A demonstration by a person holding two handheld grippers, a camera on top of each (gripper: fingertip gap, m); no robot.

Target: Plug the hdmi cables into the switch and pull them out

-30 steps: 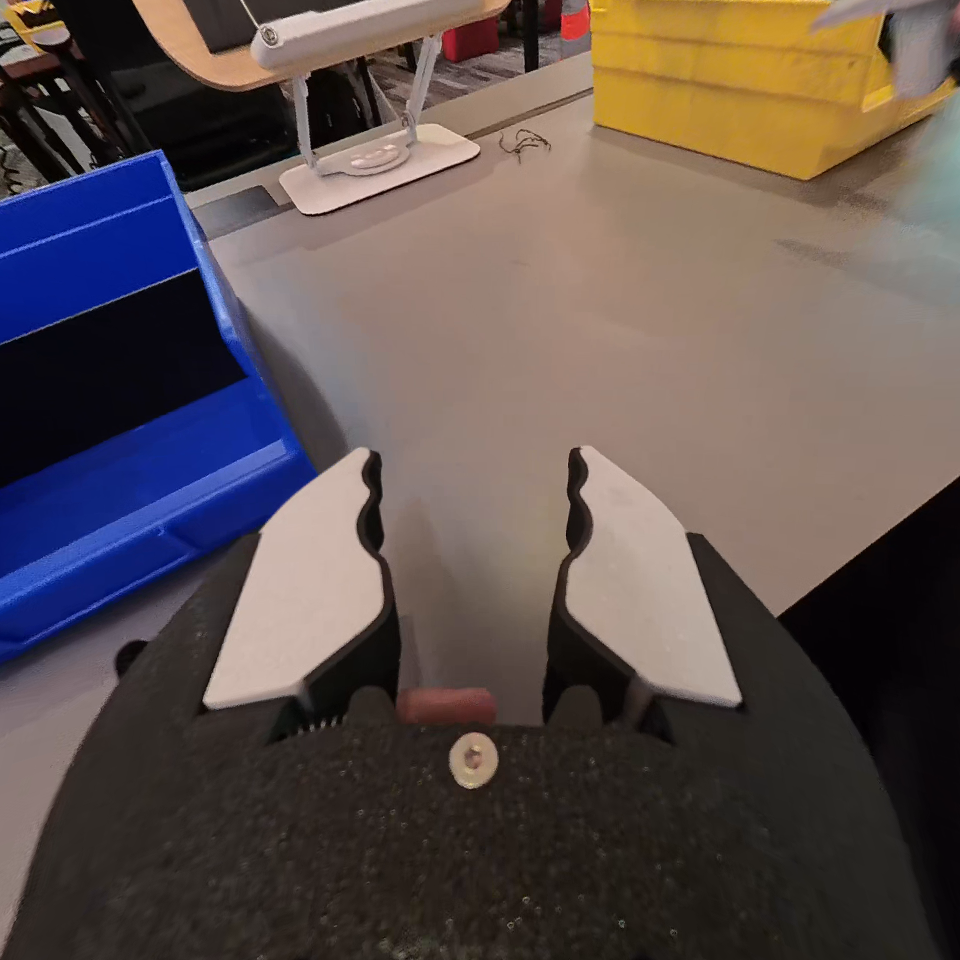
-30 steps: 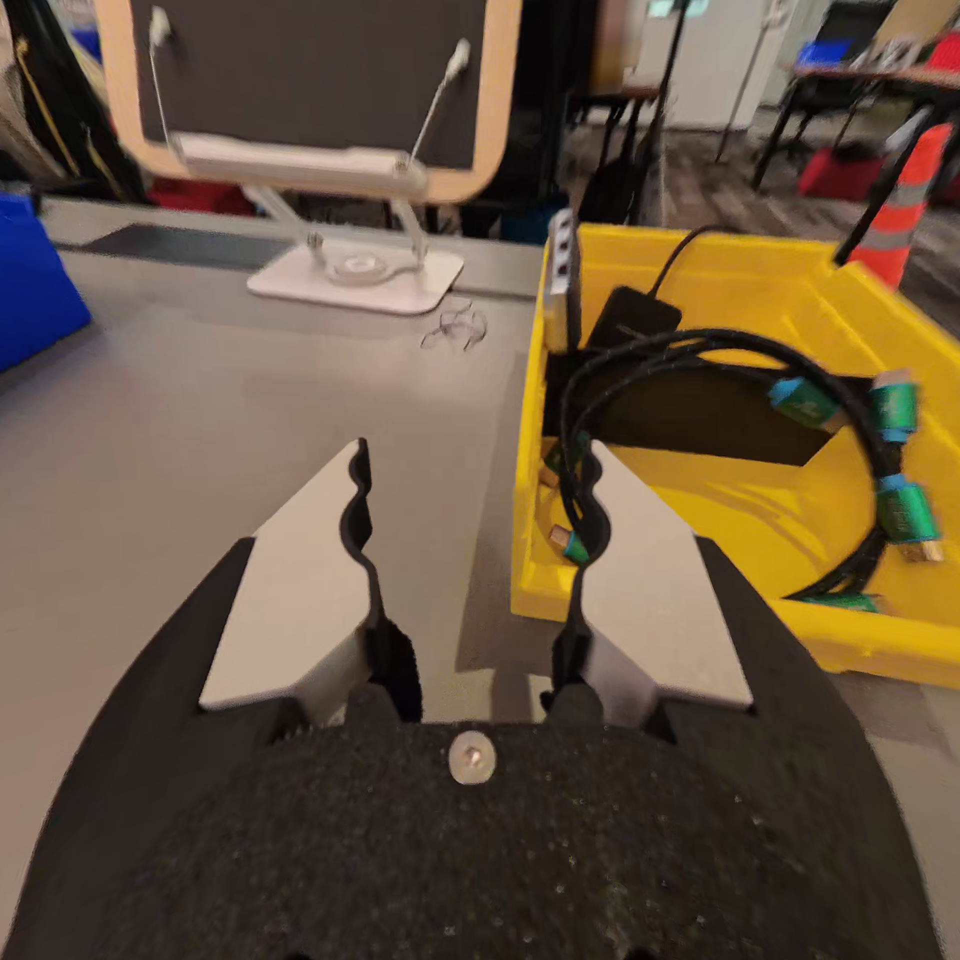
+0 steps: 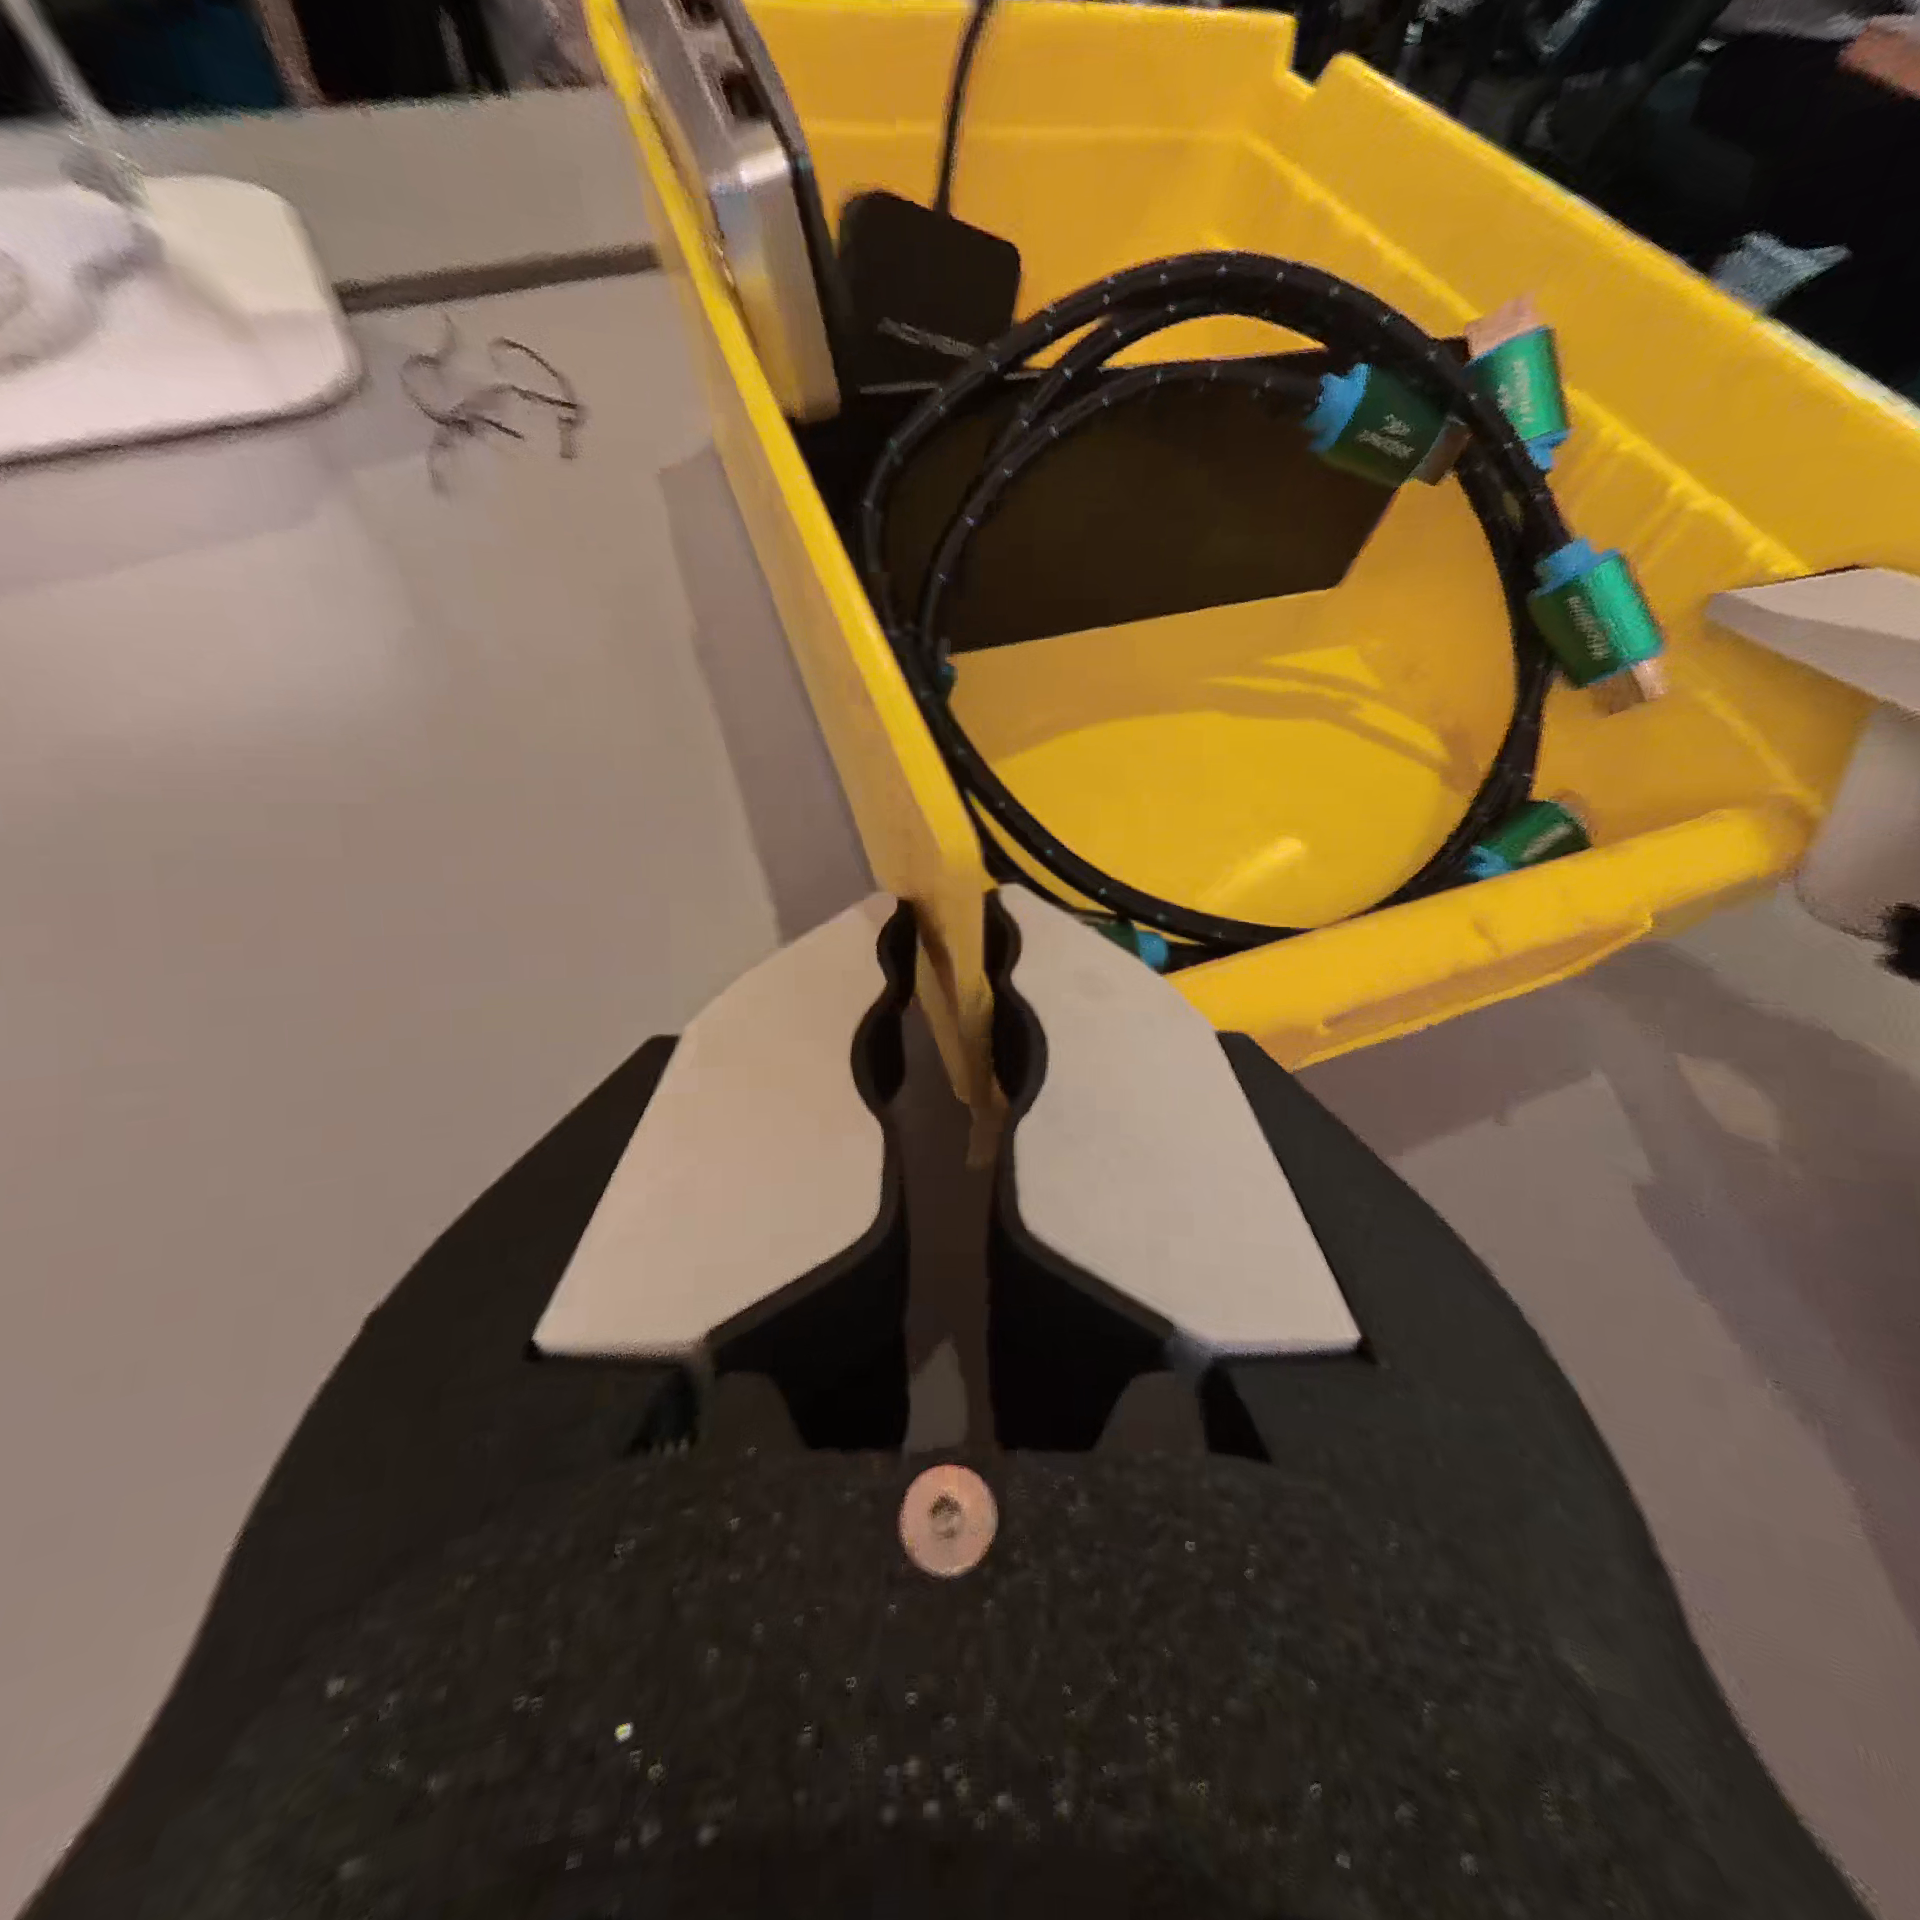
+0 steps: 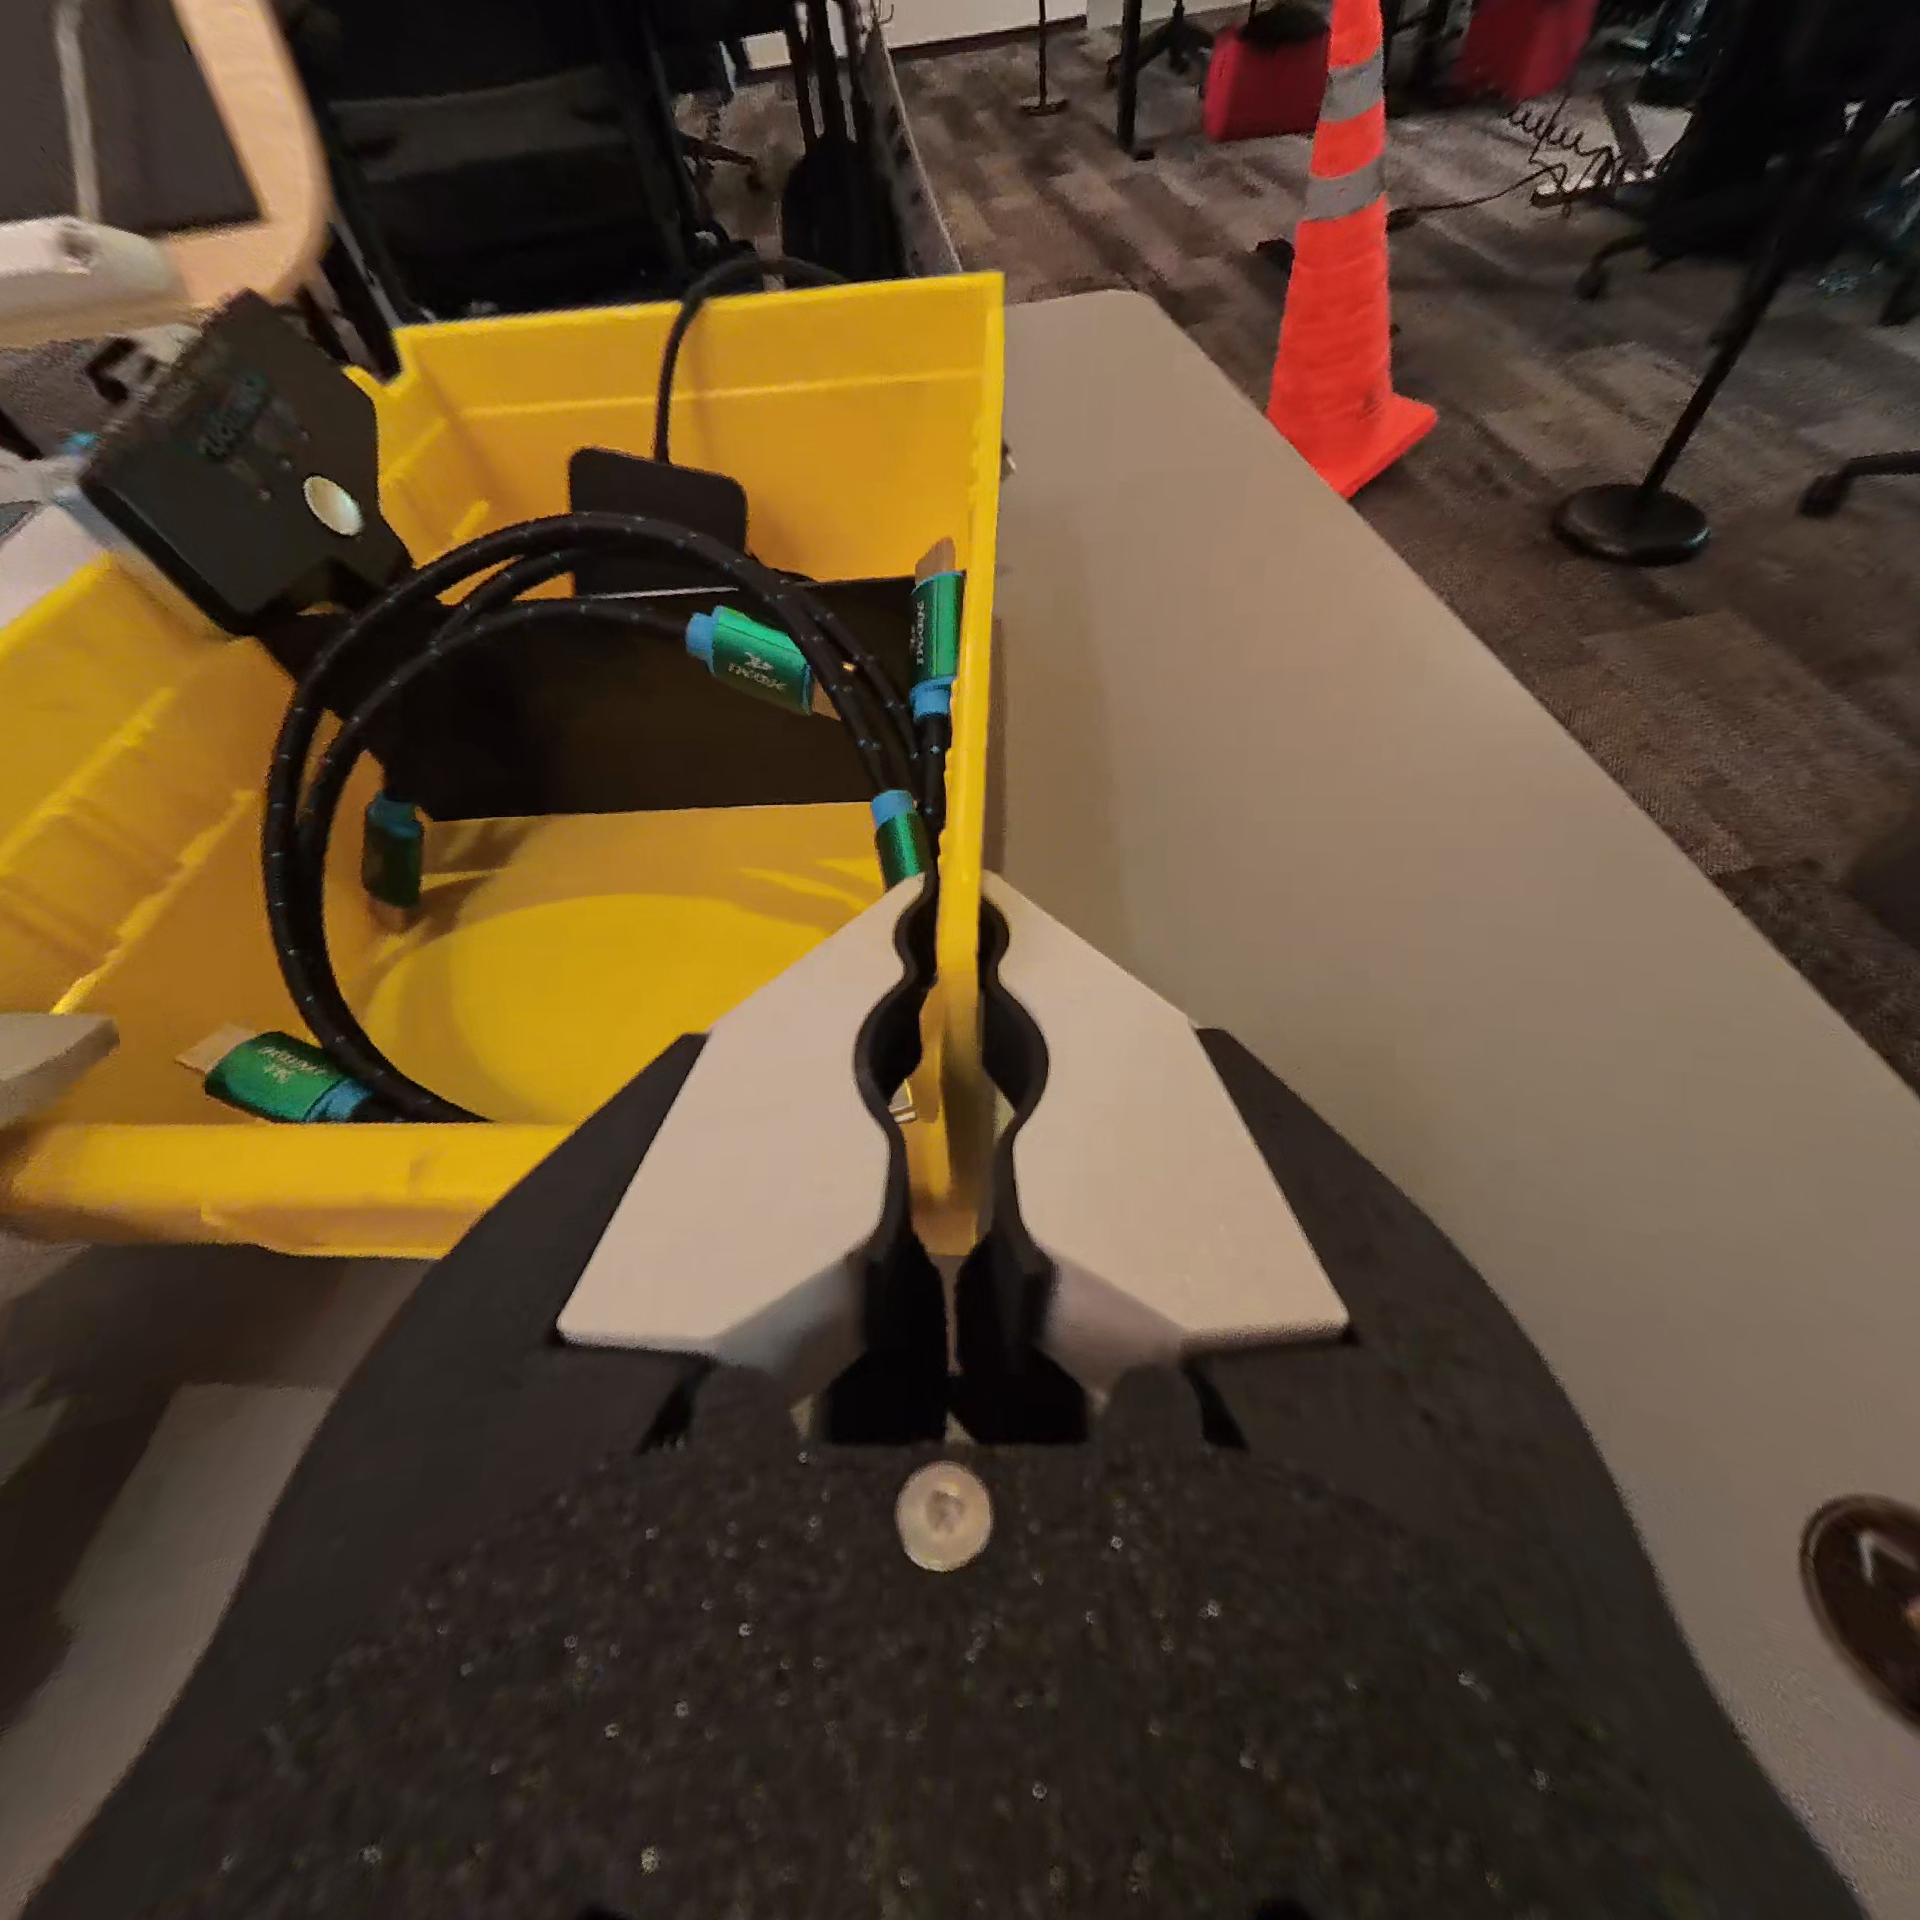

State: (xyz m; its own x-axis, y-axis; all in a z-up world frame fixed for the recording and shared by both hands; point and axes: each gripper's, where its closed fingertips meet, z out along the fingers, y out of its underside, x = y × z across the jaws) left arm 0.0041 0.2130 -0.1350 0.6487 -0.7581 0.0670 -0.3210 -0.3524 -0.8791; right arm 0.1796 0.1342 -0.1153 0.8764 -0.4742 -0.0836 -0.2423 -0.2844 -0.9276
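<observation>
Left wrist view only: white flat stand base (image 3: pixel 156 312) at far left on the grey tabletop (image 3: pixel 364 779), w/ a small tangle of thin dark wire (image 3: pixel 488 400) beside it; a silver slab-shaped device (image 3: pixel 758 239) stood on edge against the left wall of the yellow plastic bin (image 3: pixel 1403 187). Right wrist view only: black box-shaped switch w/ a round silver button (image 4: pixel 249 468), propped tilted over the bin's left rim; orange traffic cone w/ grey bands (image 4: pixel 1345 249) on the carpet beyond the table.

Both views: coiled black braided hdmi cables w/ green metal plugs (image 3: pixel 1195 644) lay inside the bin, loop flat on the floor, no single long axis; plugs pointed various ways, one near the right wall in the right view stood nearly upright, gold tip up. A flat black adapter w/ thin lead (image 3: pixel 925 281) leaned at the bin's back.

Left gripper (image 3: pixel 945 935): jaws closed onto the bin's left wall near its front corner. Right gripper (image 4: pixel 951 904): jaws clamped on the bin's right wall.

Plugs and switch carried printed markings; not transcribed.
</observation>
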